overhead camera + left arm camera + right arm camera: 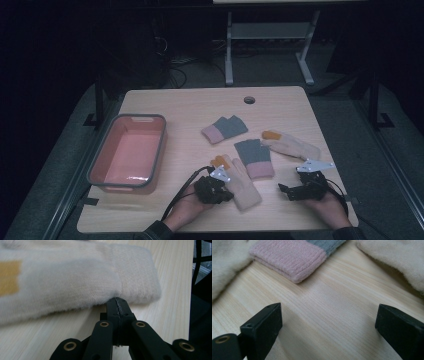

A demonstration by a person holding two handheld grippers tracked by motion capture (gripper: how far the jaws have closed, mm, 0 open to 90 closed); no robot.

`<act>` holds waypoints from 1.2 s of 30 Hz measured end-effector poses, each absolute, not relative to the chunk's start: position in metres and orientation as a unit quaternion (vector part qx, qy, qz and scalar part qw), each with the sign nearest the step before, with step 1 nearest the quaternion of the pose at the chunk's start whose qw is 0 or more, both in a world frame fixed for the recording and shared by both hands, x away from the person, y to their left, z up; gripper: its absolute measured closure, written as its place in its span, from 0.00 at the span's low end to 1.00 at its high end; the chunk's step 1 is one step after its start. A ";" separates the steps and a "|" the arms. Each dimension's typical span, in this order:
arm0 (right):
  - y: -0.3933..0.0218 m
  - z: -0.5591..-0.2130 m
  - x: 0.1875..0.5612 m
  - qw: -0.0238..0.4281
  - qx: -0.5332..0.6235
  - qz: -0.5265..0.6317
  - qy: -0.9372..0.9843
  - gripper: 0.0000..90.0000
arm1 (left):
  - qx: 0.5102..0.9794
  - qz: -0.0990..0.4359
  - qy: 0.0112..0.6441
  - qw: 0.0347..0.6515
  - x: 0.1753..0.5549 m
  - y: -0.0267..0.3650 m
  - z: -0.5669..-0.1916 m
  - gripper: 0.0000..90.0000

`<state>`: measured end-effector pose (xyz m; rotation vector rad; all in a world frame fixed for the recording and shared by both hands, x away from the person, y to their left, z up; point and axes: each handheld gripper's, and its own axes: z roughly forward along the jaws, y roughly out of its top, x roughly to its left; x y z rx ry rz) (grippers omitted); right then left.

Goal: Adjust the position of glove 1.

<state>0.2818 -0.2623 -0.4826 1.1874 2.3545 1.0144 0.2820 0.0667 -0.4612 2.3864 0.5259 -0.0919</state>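
Wooden table [280, 100], left gripper [117, 302] closed, pinching cream glove [75, 282] edge

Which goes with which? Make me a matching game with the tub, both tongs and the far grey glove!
Things:
1. tub
2. left tongs
3. right tongs
4. far grey glove

Clues:
a. open over the bare table
b. pink inside, grey rim
c. has a pink cuff
d. shut, tips at the edge of a cream glove

Pairs: 1-b, 2-d, 3-a, 4-c

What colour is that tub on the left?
Pinkish-orange tub with a grey rim, clearest in the high view.
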 end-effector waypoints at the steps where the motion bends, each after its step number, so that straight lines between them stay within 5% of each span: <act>1: -0.262 -0.483 0.282 0.157 0.415 0.355 0.823 0.08 | 0.918 -0.034 0.200 0.341 0.282 0.065 -0.461 1.00; 10: -0.263 -0.483 0.281 0.158 0.414 0.353 0.824 0.08 | 0.913 -0.026 0.197 0.356 0.281 0.074 -0.455 0.99; 18: -0.263 -0.483 0.281 0.158 0.414 0.353 0.824 0.08 | 0.908 0.008 0.204 0.367 0.284 0.108 -0.448 0.88; 36: -0.262 -0.483 0.282 0.156 0.415 0.353 0.824 0.07 | 0.903 0.068 0.233 0.355 0.288 0.160 -0.468 0.25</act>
